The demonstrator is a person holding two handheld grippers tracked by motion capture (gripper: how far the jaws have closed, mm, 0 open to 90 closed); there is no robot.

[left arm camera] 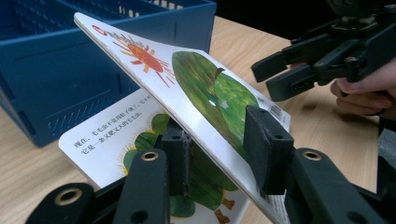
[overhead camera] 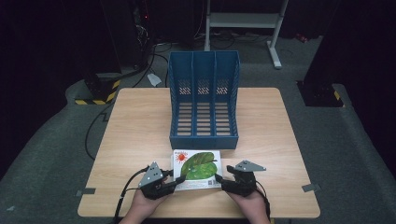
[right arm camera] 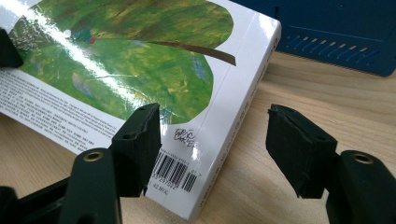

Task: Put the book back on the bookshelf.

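White board picture book (overhead camera: 198, 169), green leaf cover, lies near the blue three-slot file rack (overhead camera: 203, 100). Left gripper (left arm camera: 219, 149) pinches the lifted cover; right gripper (right arm camera: 212, 149) gapes at the spine. Probable next: seize spine, stand book, slot it.

Dim lab or studio, lone wooden table (overhead camera: 140, 121), grey carpet (overhead camera: 336, 140), floor cables (overhead camera: 149, 60), hazard-striped stand base (overhead camera: 100, 91)
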